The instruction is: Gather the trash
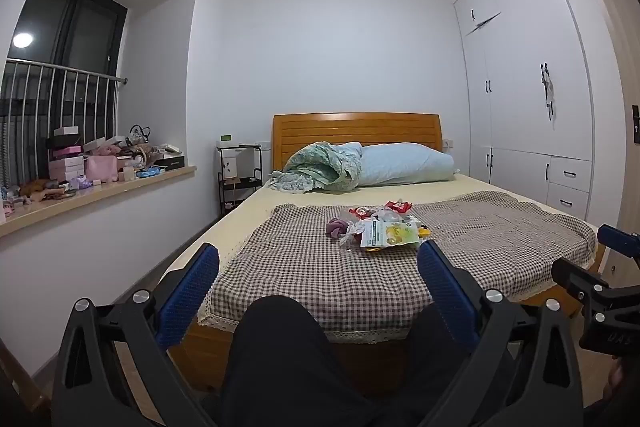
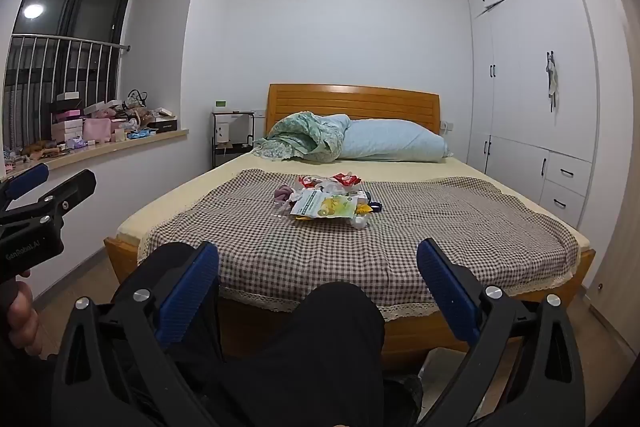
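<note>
**Left wrist view: trash pile untouched, both grippers held back at the foot of the bed**

The task's thing is a small heap of crinkled wrappers and packets (image 1: 378, 227), lying on the brown-and-white checked cloth (image 1: 304, 267) near its middle. All places below are given from that cloth.

Findings:
- On top of the heap, towards the foot edge of the cloth, lies a flat white-and-green printed pouch (image 1: 390, 234). Behind it are red-and-white wrappers (image 1: 398, 206) and clear film. A crumpled mauve fabric lump (image 1: 336, 228) touches the heap's left side; whether it counts as trash cannot be told.
- The left gripper (image 1: 318, 263) has its blue-padded jaws spread wide with nothing between them. It is short of the cloth's foot edge.
- The right gripper (image 2: 318, 263) is likewise spread and empty, level with its partner.
- Beyond the cloth's far edge lie a pale blue pillow (image 1: 408, 163) and a bundled green floral quilt (image 1: 320, 167).
- No bin or bag is identifiable in either view.

Assessment: the step in hand appears to be the approach. Recommended: advance over the cloth, take the top pouch first by its near edge with flat pads, and pinch the item only, as the cloth beneath will likely bunch and lift with it. Thin film will probably slip; close fully.
</note>
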A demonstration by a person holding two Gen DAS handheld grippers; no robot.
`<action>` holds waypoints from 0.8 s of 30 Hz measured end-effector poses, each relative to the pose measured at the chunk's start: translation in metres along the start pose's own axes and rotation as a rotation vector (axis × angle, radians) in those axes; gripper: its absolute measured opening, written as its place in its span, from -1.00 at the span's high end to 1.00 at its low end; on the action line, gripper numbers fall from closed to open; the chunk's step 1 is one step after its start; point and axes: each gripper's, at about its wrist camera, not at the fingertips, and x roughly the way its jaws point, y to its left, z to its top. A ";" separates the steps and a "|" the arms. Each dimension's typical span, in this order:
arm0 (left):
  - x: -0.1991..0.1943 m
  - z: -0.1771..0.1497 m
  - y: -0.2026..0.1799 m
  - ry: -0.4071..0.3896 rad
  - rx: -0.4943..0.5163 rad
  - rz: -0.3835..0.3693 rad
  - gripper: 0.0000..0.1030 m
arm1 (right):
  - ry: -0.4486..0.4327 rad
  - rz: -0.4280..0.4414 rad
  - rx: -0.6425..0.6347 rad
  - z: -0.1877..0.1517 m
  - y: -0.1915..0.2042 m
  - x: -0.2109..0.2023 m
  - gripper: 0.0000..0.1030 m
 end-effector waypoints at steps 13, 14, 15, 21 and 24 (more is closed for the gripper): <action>-0.002 0.000 -0.007 -0.015 0.011 0.004 -0.87 | 0.000 -0.001 -0.003 0.000 0.002 0.000 -0.85; -0.003 0.001 -0.007 -0.017 0.012 0.004 -0.87 | 0.001 0.000 -0.004 0.000 0.003 0.000 -0.85; -0.002 0.001 -0.007 -0.017 0.012 0.004 -0.87 | 0.001 0.000 -0.004 0.000 0.003 0.000 -0.85; -0.011 0.003 -0.005 -0.021 0.010 0.006 -0.87 | 0.002 0.000 -0.005 0.001 0.000 -0.002 -0.85; -0.013 0.005 -0.006 -0.022 0.009 0.007 -0.87 | 0.001 -0.001 -0.004 0.001 0.000 -0.002 -0.85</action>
